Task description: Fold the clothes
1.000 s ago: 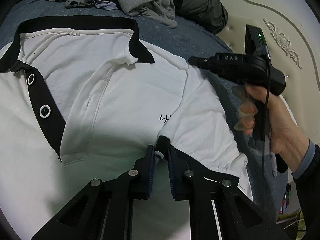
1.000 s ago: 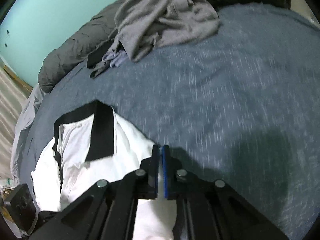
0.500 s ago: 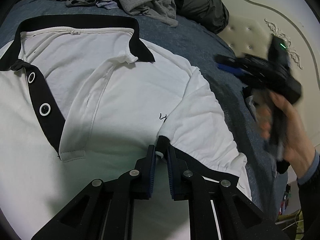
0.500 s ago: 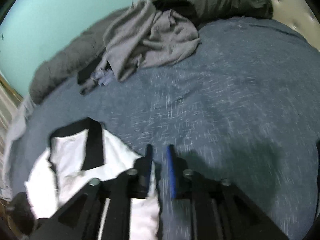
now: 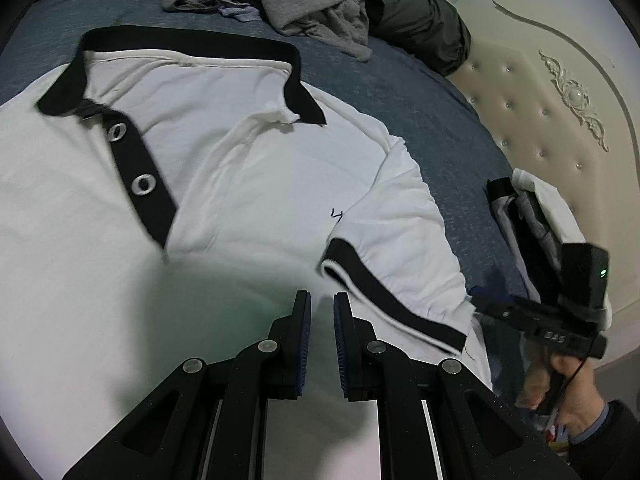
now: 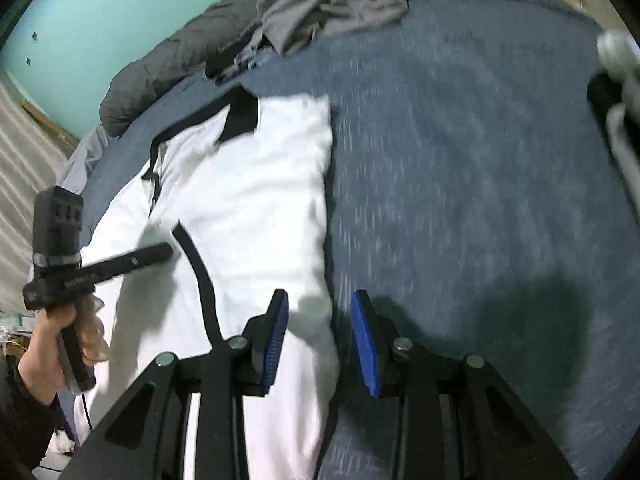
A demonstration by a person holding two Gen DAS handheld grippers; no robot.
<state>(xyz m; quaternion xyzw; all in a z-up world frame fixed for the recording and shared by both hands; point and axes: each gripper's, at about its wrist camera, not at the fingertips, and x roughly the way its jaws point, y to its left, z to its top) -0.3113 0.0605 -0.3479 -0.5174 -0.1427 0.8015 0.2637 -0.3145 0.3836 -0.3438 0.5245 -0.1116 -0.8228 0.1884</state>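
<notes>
Lying flat beneath both tongs: polo shirt (image 5: 248, 168); left tongs (image 5: 319, 312) released, right tongs (image 6: 320, 316) released.

Dim indoor light; the white shirt (image 5: 248, 184) glares slightly, a soft shadow pools on its lower front, motion blur smears the blanket (image 6: 460, 184), edges bend.

The left wrist view is taken from close above the white shirt (image 5: 248, 184), looking along the left gripper (image 5: 320, 308) toward the collar and the headboard (image 5: 560, 120). The right wrist view is taken from the shirt's side edge, looking along the right gripper (image 6: 320, 312) across the blue bed (image 6: 460, 160). The shirt, the bed and the grey clothes pile (image 5: 320, 4) are seen in both views. Each gripper is seen by the other camera.
</notes>
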